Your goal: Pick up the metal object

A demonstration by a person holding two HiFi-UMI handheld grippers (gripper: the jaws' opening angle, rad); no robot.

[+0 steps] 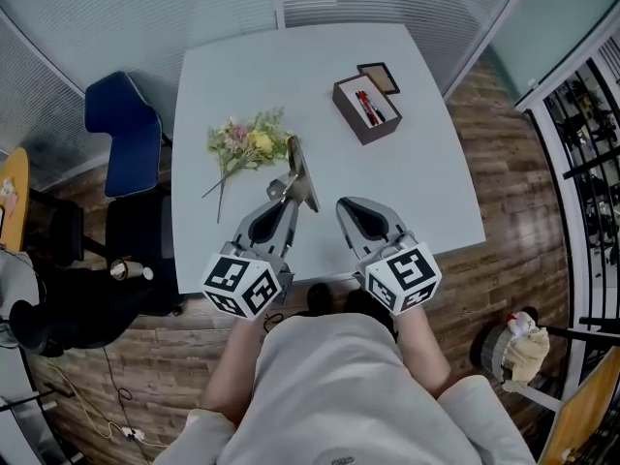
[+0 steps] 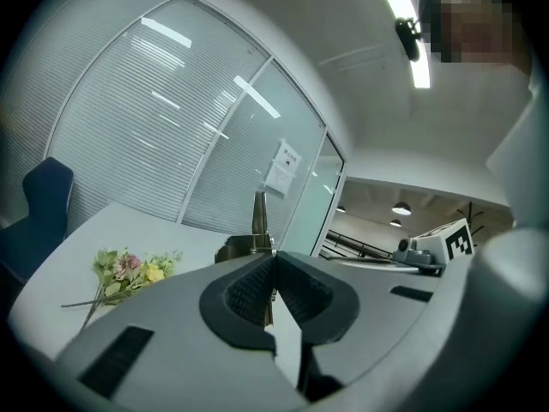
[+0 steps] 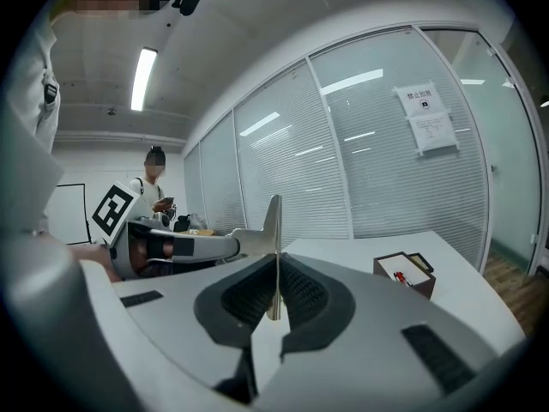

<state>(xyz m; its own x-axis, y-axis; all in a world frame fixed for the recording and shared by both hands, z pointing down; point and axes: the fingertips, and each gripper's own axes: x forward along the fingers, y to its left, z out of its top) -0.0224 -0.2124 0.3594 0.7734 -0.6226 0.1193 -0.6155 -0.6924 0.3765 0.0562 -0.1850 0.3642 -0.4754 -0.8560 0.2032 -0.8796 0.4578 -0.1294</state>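
Table [image 1: 426,192]: white; metal object [image 1: 298,174] appears lifted just off its near side

Metal object: thin blade on a handle. Left gripper [image 1: 286,194] pads [image 2: 249,290] pressed together on it; right gripper [image 1: 344,204] pads [image 3: 249,294] pinching the blade edge

Risk: two grips on one stiff piece; hands moving out of step could twist it loose. The thin blade may slip from the right pads and drop onto the table or flowers [image 1: 247,143]

Box [image 1: 354,124]: brown, open, well apart at the far right, lid [image 1: 379,76] just beside it; holds pens [image 1: 369,107], red and dark
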